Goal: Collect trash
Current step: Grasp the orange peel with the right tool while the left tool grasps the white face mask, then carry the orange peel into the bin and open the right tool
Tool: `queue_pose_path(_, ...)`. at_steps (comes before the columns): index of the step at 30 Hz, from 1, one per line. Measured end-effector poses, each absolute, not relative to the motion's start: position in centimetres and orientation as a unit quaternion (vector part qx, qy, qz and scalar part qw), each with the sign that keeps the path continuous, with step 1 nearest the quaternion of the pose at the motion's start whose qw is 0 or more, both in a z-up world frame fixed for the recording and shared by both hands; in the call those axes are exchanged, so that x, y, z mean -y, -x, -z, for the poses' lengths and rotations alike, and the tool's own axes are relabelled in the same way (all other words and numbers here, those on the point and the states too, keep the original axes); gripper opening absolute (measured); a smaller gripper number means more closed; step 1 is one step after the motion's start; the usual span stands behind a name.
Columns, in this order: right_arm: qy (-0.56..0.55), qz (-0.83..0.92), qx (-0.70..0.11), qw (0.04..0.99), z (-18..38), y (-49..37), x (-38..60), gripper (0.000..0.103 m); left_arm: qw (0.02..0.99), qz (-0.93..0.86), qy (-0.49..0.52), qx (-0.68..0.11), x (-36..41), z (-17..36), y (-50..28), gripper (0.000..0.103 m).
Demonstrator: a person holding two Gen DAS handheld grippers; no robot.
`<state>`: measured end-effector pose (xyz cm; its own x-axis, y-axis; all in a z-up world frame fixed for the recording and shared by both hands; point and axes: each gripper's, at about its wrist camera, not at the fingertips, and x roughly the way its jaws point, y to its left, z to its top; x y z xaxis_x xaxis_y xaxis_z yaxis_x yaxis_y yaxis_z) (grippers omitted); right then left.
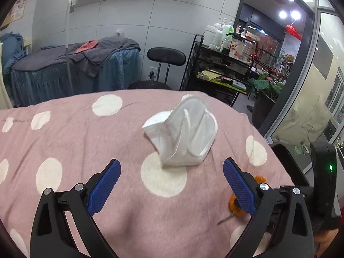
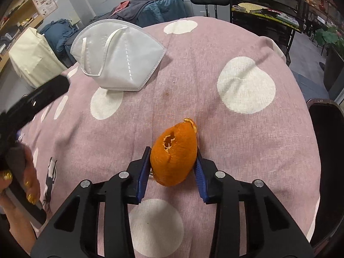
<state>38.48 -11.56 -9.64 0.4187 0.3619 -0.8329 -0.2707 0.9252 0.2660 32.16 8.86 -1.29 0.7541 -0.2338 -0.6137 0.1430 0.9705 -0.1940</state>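
Blue-padded jaws of the right gripper (image 2: 173, 167) press both sides of an orange peel (image 2: 174, 155) lying on a pink, white-dotted bedspread (image 2: 247, 142), in what looks like the pick-up step of a trash collection. No earlier view is to hand, so whether the peel has left the cloth cannot be told. Beyond the peel and to its left, a folded white face mask (image 2: 120, 57) lies well apart from it on the same cover. Just short of that mask, the left gripper (image 1: 172, 182) hangs with its fingers wide and nothing between them, the mask just ahead of its tips. Judged from this, the next move calls for lifting the peel clear without crushing it, while the left closes on the mask's raised fold rather than the cloth beneath.
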Motion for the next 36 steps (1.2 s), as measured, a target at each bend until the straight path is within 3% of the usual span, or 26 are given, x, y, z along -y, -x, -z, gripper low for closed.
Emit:
queue_pose_path(3,-0.054,-0.192,-0.506,0.839,9.6,-38.0,11.9,0.037,0.938,0.098,0.048,-0.331,-7.3,1.5,-34.5,0.093)
queue_pose_path(6,-0.058,-0.199,-0.502,0.84,9.2,-37.3,12.1,0.037,0.936,0.1,0.024,-0.336,-5.8,2.0,-36.4,0.07)
queue_pose_path(9,-0.057,-0.209,-0.498,0.84,8.8,-36.6,12.2,0.037,0.938,0.079,0.009,-0.338,-5.2,2.5,-36.7,0.053)
queue_pose_path(11,-0.051,-0.211,-0.493,0.843,8.6,-36.2,12.2,0.037,0.937,0.071,0.014,-0.343,-5.5,2.8,-36.2,0.037)
queue_pose_path(12,-0.049,-0.211,-0.49,0.844,8.5,-36.0,12.2,0.037,0.935,0.072,0.016,-0.347,-5.6,2.8,-36.2,0.021)
queue_pose_path(13,-0.046,-0.21,-0.485,0.848,8.3,-35.8,12.2,0.037,0.934,0.069,0.015,-0.35,-5.7,2.9,-36.0,0.017)
queue_pose_path(18,-0.053,-0.21,-0.471,0.855,7.6,-35.0,12.6,0.037,0.94,0.059,-0.004,-0.335,-6.1,2.2,-33.8,0.011)
queue_pose_path(36,-0.062,-0.2,-0.41,0.888,3.5,-27.9,17.4,0.037,0.963,0.069,0.028,-0.259,-4.3,-3.2,-23.8,0.011)
